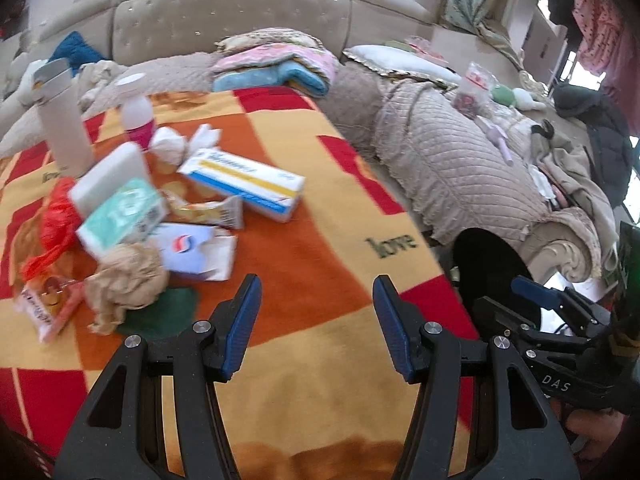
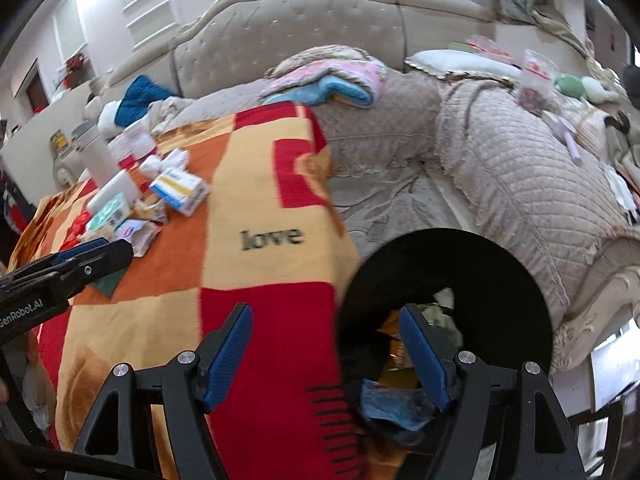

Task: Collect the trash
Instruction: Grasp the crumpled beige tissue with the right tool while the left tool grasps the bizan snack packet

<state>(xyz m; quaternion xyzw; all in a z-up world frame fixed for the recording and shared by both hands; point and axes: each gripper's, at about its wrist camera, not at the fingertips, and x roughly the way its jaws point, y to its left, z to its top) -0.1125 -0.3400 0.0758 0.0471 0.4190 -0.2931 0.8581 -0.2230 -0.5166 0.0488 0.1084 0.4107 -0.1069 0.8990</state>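
A pile of litter lies on the checked blanket (image 1: 320, 240) at the left: a crumpled beige wad (image 1: 128, 276), a torn white wrapper (image 1: 192, 252), a blue-and-yellow box (image 1: 244, 184), a green tissue pack (image 1: 124, 216) and a red plastic bag (image 1: 56, 224). My left gripper (image 1: 316, 284) hovers open over bare blanket, right of the pile, nothing between its fingers. A black bin (image 2: 480, 280) stands at the blanket's right edge with wrappers (image 2: 400, 404) inside. My right gripper (image 2: 326, 312) is open and empty, one finger over the bin's mouth, the other over the blanket.
A tall white flask (image 1: 64, 128) and a pink-and-white bottle (image 1: 136, 116) stand behind the pile. Folded pink and blue blankets (image 1: 280, 64) and a beige quilt (image 1: 452, 160) lie against the tufted backrest (image 1: 232, 12). Clothes clutter the far right.
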